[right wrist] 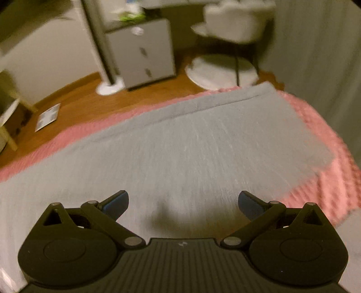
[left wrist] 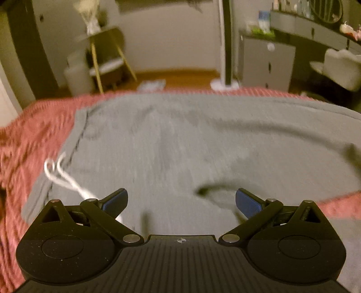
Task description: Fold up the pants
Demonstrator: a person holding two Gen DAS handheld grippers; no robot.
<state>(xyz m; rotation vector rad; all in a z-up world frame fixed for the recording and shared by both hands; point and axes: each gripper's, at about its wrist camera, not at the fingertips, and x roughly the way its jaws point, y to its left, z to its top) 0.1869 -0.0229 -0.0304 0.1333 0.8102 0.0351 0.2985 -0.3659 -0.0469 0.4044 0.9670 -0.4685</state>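
Grey pants [left wrist: 180, 139] with white drawstring [left wrist: 65, 178] lying on pink blanket [left wrist: 29, 139], no readable label showing; left gripper [left wrist: 181, 200] and right gripper [right wrist: 183, 202] hovering wide open, holding nothing.

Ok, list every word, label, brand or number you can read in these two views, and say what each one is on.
None can be read; both views are motion-blurred.
Bottle on the cabinet top: label too blurred.
Flat printed sheet on the floor: print too small and blurred.
Grey pants: no print or tag visible.
Left tool and right tool: only a small crosshair mark on each body, no lettering.
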